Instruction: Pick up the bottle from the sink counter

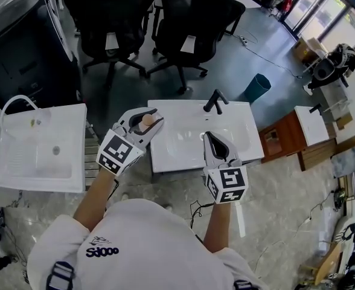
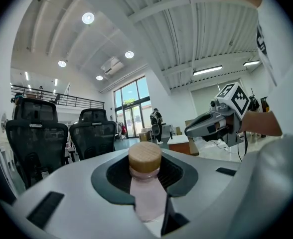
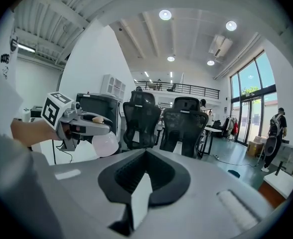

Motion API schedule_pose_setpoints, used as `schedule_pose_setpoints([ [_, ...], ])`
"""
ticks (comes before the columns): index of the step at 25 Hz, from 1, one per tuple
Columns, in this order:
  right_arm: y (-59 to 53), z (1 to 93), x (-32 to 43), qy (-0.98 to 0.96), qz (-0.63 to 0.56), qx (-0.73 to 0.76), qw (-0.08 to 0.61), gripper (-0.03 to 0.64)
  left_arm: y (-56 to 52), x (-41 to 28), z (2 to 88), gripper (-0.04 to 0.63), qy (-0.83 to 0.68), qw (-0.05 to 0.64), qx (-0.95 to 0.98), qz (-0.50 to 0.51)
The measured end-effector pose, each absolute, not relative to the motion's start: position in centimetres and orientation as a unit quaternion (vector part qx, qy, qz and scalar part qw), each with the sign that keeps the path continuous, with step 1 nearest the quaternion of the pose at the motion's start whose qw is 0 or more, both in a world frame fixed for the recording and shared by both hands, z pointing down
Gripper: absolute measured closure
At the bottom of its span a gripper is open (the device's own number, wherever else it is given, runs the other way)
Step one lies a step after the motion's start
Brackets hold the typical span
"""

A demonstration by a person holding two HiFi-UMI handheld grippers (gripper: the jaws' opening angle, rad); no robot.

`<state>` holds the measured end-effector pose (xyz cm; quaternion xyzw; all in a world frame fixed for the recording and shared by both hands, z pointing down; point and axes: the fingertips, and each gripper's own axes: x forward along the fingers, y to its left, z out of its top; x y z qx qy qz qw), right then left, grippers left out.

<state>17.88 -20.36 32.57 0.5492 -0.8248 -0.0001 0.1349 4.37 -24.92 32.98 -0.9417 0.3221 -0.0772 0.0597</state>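
Note:
A pale pink bottle (image 1: 147, 121) with a tan round cap (image 2: 145, 157) sits between the jaws of my left gripper (image 1: 151, 119), which is shut on it and holds it in the air over the left end of the white sink counter (image 1: 183, 147). In the left gripper view the bottle's neck stands up between the dark pads. My right gripper (image 1: 209, 136) hangs over the basin near the counter's front edge, its jaws together and empty. In the right gripper view the left gripper (image 3: 81, 123) appears with the bottle's body (image 3: 105, 144) below it.
A black faucet (image 1: 215, 101) stands at the counter's back. A second white sink (image 1: 41, 147) lies to the left. Behind it is a black cabinet (image 1: 20, 53). Two black office chairs (image 1: 114, 17) stand behind, with a teal bin (image 1: 259, 86) and a wooden cabinet (image 1: 283, 141) to the right.

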Motion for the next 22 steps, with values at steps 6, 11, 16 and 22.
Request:
schedule_pose_setpoints([
  [6, -20.1, 32.6, 17.9, -0.822, 0.005, 0.555, 0.129, 0.607, -24.5, 4.3, 33.2, 0.482, 0.319, 0.055, -0.943, -0.080],
  [11, -20.0, 32.8, 17.9, -0.821, 0.008, 0.557, 0.128, 0.607, -24.5, 4.1, 33.7, 0.482, 0.317, 0.054, -0.943, -0.088],
  [16, -19.8, 32.8, 17.7, -0.821, 0.009, 0.557, 0.128, 0.607, -24.2, 4.1, 33.6, 0.482, 0.315, 0.051, -0.944, -0.087],
  [22, -19.3, 33.3, 17.7, -0.819, 0.011, 0.559, 0.127, 0.607, -23.7, 3.9, 34.0, 0.482, 0.314, 0.049, -0.944, -0.089],
])
